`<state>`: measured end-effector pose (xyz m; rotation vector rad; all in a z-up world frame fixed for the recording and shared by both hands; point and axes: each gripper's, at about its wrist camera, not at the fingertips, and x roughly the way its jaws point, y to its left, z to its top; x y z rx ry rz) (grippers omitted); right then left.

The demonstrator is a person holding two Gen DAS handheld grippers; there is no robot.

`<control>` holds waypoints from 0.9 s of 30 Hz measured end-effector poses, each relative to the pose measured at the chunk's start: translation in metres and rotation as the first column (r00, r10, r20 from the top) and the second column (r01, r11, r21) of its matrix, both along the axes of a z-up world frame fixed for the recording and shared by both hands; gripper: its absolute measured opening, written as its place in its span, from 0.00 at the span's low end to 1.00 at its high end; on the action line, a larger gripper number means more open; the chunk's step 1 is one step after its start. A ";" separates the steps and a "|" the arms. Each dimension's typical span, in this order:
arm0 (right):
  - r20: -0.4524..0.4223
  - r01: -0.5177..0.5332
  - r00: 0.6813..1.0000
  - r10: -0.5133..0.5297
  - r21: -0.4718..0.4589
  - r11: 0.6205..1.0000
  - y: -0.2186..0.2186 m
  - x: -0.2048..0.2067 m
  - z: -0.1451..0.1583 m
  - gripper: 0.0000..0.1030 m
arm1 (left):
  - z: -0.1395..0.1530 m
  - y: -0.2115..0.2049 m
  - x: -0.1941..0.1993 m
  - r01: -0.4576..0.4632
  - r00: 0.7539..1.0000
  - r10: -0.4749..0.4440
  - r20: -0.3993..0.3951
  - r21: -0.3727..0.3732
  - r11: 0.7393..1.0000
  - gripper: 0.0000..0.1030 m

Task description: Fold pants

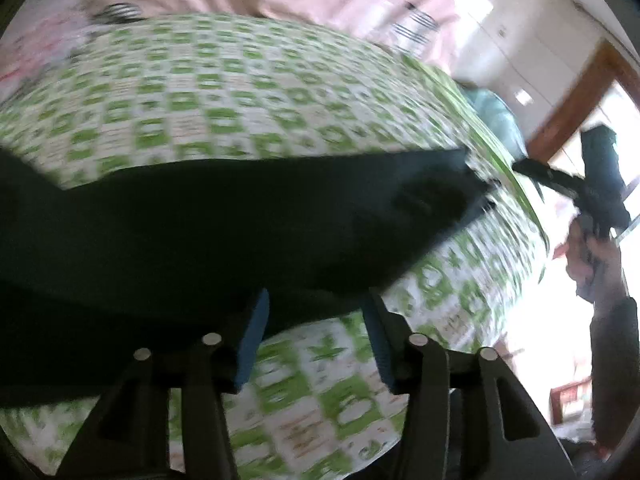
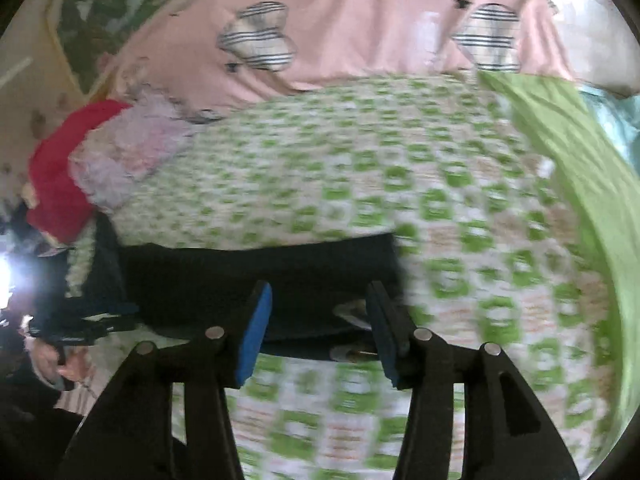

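green-checked bedspread [image 2: 360,168]; pink quilt [image 2: 360,32] | red cloth [image 2: 60,176]

One pair of dark pants [image 1: 224,216]; two grippers, left gripper [image 1: 316,312] and right gripper [image 2: 320,304]; one green-checked sheet [image 2: 400,168]; one pink blanket [image 2: 360,32].

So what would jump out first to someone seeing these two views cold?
The dark pants lie as a wide black band across the green-and-white checked bedspread, filling the middle of both views. In front, both grippers stand open, the left gripper and the right gripper, nothing clamped between their blue-padded fingers. Behind the bedspread lies a pink quilt with striped hearts.
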<state>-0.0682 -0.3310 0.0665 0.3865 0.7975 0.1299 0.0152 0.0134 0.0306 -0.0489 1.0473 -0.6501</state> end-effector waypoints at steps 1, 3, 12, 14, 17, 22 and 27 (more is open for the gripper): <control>0.008 -0.030 1.000 0.030 0.014 0.999 0.011 0.006 0.000 0.49 | 0.003 0.008 0.002 -0.034 0.999 0.034 0.003 0.007 0.999 0.52; 0.014 -0.086 0.996 0.086 0.043 0.995 0.031 0.018 -0.001 0.49 | 0.011 0.026 0.008 -0.108 0.994 0.108 0.005 0.021 0.994 0.58; 0.030 -0.380 0.925 0.379 0.107 0.919 0.144 0.070 -0.011 0.49 | 0.041 0.111 0.066 -0.432 0.897 0.437 -0.071 0.080 0.899 0.62; 0.035 -0.435 0.900 0.434 0.114 0.893 0.167 0.079 -0.013 0.49 | 0.042 0.126 0.084 -0.482 0.862 0.491 -0.124 0.101 0.871 0.62; 0.022 -0.506 0.862 0.507 0.112 0.855 0.200 0.095 -0.019 0.49 | 0.041 0.147 0.108 -0.558 0.795 0.567 -0.218 0.104 0.823 0.62; -0.028 -0.585 0.806 0.591 0.104 0.804 0.244 0.119 -0.038 0.49 | 0.029 0.148 0.146 -0.574 0.748 0.606 -0.270 0.194 0.795 0.63; -0.076 -0.638 0.762 0.643 0.084 0.766 0.274 0.130 -0.053 0.49 | 0.009 0.136 0.160 -0.540 0.752 0.608 -0.255 0.291 0.790 0.41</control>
